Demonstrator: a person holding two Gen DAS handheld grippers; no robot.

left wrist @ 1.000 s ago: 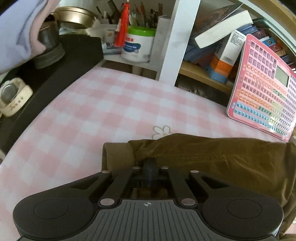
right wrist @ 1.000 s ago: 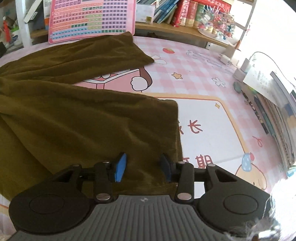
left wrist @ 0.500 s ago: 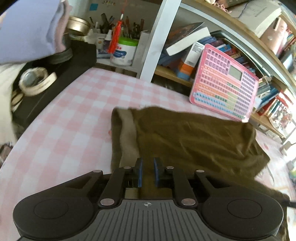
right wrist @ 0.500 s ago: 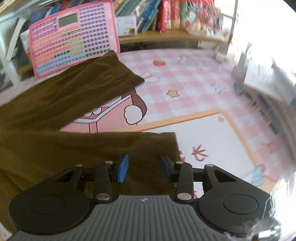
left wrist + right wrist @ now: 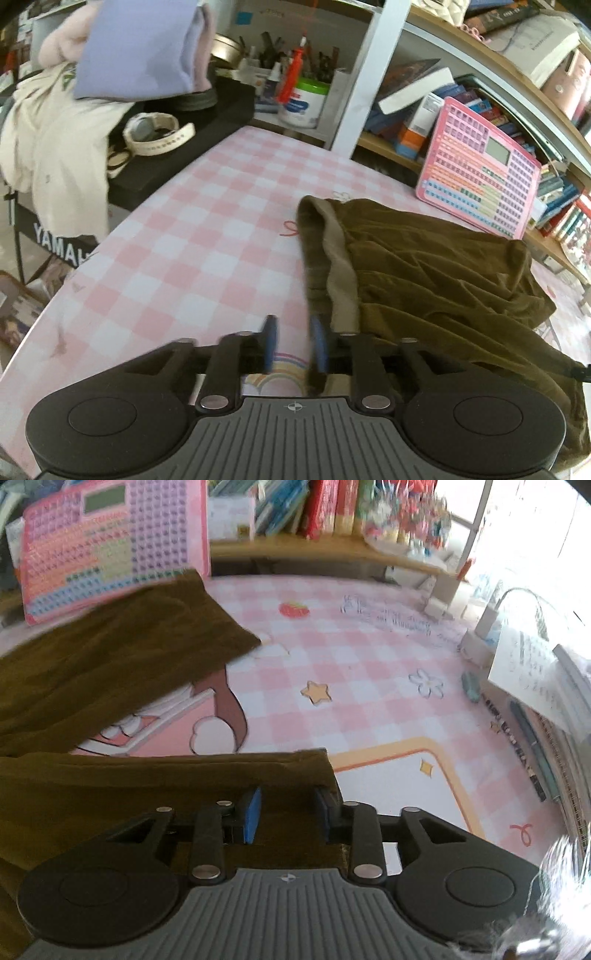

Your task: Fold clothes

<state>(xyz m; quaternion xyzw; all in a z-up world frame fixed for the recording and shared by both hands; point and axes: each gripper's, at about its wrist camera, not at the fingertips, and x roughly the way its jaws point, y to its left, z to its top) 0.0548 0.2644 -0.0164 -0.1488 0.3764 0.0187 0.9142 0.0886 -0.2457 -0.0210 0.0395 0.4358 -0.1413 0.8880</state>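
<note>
Olive-brown trousers (image 5: 424, 258) on counter (image 5: 192, 236): left view shows waistband, left tool (image 5: 293, 345) just opening, empty; right view shows cuffs, right tool (image 5: 286, 816) apart, gripping nothing.

Left gripper (image 5: 293, 345) — jaws just opened, parted, nothing between the pads. Right gripper (image 5: 286, 819) — angled downward, jaws parted, pads not pressing on anything.

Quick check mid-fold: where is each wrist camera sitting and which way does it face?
Left wrist: on the left gripper, angled down at the trousers' waistband, shelves behind; only its just-opened fingers show.
Right wrist: on the right gripper, angled down over a trouser leg; only its fingers show.
Shared: brown trousers, pink keypad toy, checked cloth.
</note>
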